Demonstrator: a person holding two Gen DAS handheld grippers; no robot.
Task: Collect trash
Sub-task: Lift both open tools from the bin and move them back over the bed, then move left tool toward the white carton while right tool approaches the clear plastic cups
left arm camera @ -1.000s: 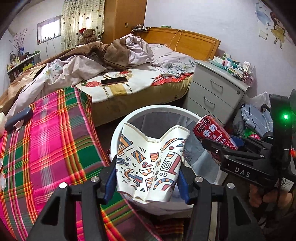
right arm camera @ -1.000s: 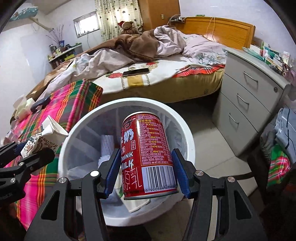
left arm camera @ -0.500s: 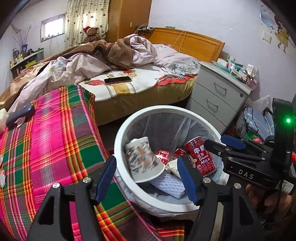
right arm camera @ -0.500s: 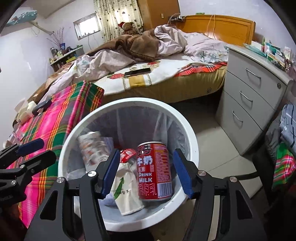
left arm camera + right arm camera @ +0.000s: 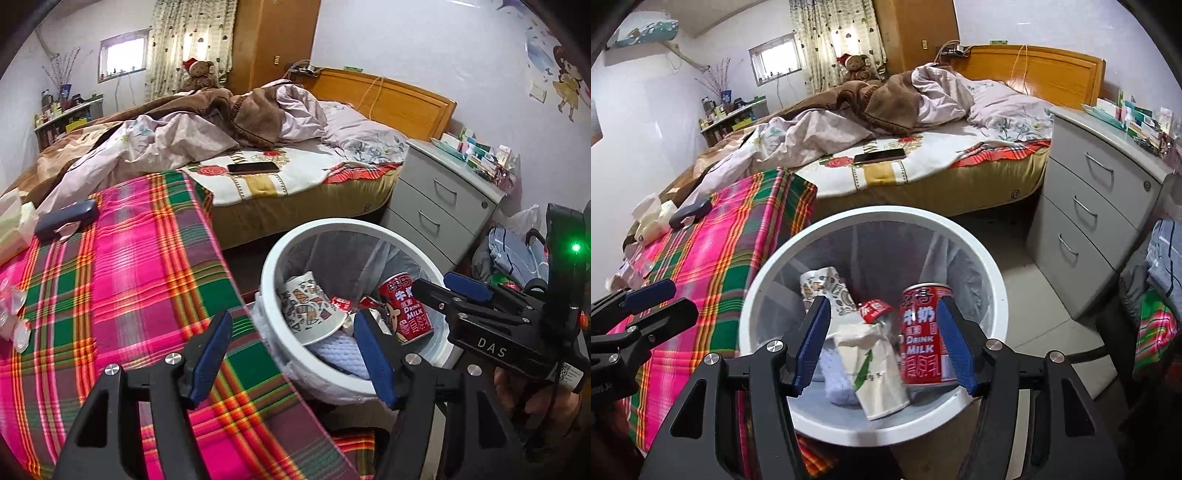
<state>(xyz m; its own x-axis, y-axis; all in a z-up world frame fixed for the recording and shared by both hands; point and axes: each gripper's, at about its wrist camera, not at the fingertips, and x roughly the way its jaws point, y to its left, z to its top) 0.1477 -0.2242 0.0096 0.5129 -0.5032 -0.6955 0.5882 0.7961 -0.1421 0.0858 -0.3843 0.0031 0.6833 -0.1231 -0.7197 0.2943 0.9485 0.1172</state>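
Note:
A white trash bin (image 5: 332,225) (image 5: 871,214) stands on the floor beside the plaid table. Inside it lie a patterned paper cup (image 5: 306,310) (image 5: 823,284), a red milk can (image 5: 406,310) (image 5: 923,339), a white carton with a green arrow (image 5: 875,373) and a small red wrapper (image 5: 873,308). My left gripper (image 5: 293,321) is open and empty over the bin's left rim and the table edge. Above the bin, my right gripper (image 5: 883,310) is open with nothing between its fingers. Each gripper also shows in the other's view: the right gripper (image 5: 448,290), the left gripper (image 5: 661,302).
The plaid-covered table (image 5: 129,277) carries a dark case (image 5: 66,218), tissues (image 5: 14,221) and clear plastic bits (image 5: 14,321). Behind the bin is a bed with a phone (image 5: 253,168). A grey drawer unit (image 5: 443,206) and piled clothes (image 5: 509,254) stand to the right.
Both grippers opened. The paper cup fell from the left one and the red can from the right one into the bin. The left gripper has drifted left toward the table.

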